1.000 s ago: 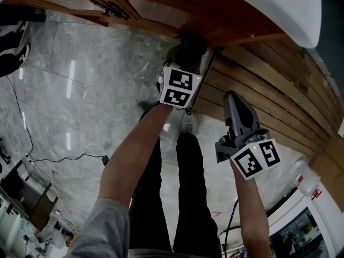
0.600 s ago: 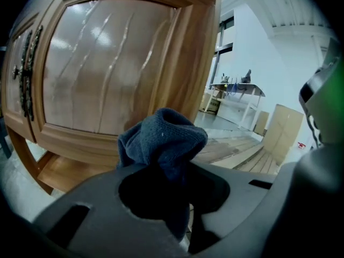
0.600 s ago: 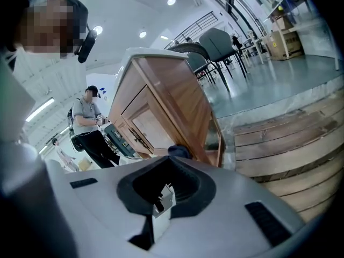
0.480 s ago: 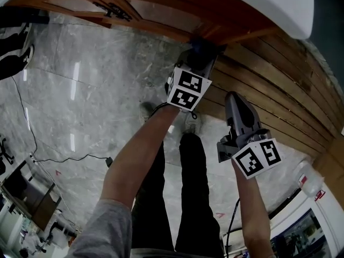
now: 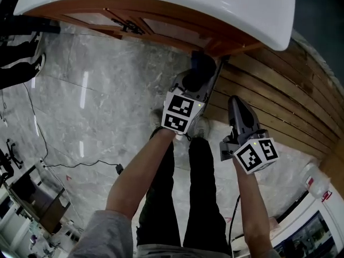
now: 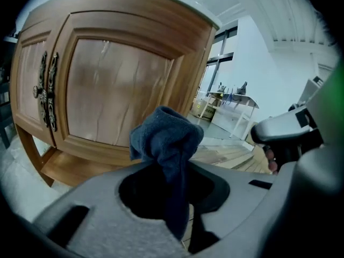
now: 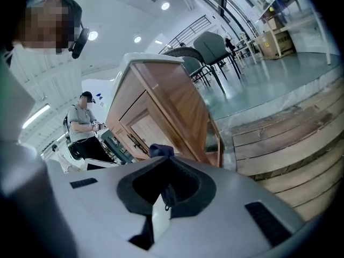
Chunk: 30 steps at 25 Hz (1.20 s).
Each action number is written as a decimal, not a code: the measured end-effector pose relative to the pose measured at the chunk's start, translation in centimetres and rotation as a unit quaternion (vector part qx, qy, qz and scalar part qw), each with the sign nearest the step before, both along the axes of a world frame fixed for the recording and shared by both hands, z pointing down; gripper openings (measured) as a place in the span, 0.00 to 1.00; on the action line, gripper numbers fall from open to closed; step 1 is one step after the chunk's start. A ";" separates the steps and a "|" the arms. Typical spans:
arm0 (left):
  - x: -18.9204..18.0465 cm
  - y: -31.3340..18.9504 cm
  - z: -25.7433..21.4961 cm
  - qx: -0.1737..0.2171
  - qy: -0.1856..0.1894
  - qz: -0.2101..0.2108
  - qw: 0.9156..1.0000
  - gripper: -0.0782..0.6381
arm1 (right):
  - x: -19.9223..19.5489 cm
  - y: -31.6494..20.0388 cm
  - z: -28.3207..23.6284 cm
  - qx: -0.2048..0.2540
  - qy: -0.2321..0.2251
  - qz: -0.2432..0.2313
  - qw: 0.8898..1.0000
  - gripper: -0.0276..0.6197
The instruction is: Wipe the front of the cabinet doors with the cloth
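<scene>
Right now my left gripper [image 5: 200, 73] has its jaws clamped on the dark blue cloth [image 6: 166, 138], which bunches up into a rounded wad just past the jaw tips. The wad faces the lower frame of the right-hand cabinet door [image 6: 118, 85], near the cabinet's right corner; I cannot tell whether it touches the wood. The dark metal handles [image 6: 47, 90] sit where the two doors meet, well to the left of the cloth. In the head view the cloth [image 5: 203, 63] lies tucked under the edge of the white cabinet top [image 5: 188, 4]. My right gripper [image 5: 235, 101] hangs beside the left one, off the cabinet and over the wooden plank floor [image 5: 279, 90], its jaws closed together on nothing.
</scene>
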<state>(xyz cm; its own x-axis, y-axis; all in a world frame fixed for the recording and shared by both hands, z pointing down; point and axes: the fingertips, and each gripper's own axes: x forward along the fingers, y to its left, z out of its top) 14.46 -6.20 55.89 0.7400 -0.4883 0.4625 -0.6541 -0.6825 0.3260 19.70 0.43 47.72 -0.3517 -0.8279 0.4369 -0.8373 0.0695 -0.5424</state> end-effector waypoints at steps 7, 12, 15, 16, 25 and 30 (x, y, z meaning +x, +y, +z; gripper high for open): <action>-2.3 1.7 -7.7 0.005 0.028 -0.012 1.000 0.22 | -1.7 0.0 -4.3 0.011 -0.008 -0.002 1.000 0.06; -4.0 2.5 -14.1 0.006 0.044 -0.028 0.999 0.22 | -1.7 0.0 -8.3 0.024 -0.021 0.016 0.999 0.06; -4.6 2.7 -17.1 0.011 0.046 -0.030 0.998 0.22 | -1.9 -0.2 -10.1 0.027 -0.026 0.020 0.999 0.06; -4.8 2.9 -18.1 0.012 0.046 -0.031 0.998 0.22 | -2.1 -0.2 -10.8 0.029 -0.028 0.019 0.999 0.06; -5.4 4.3 -27.0 0.020 0.065 -0.037 0.997 0.22 | -3.5 0.3 -17.5 0.049 -0.042 0.009 0.998 0.06; -5.7 5.0 -32.7 0.030 0.076 -0.035 0.996 0.22 | -3.8 0.1 -22.7 0.069 -0.051 0.005 0.996 0.06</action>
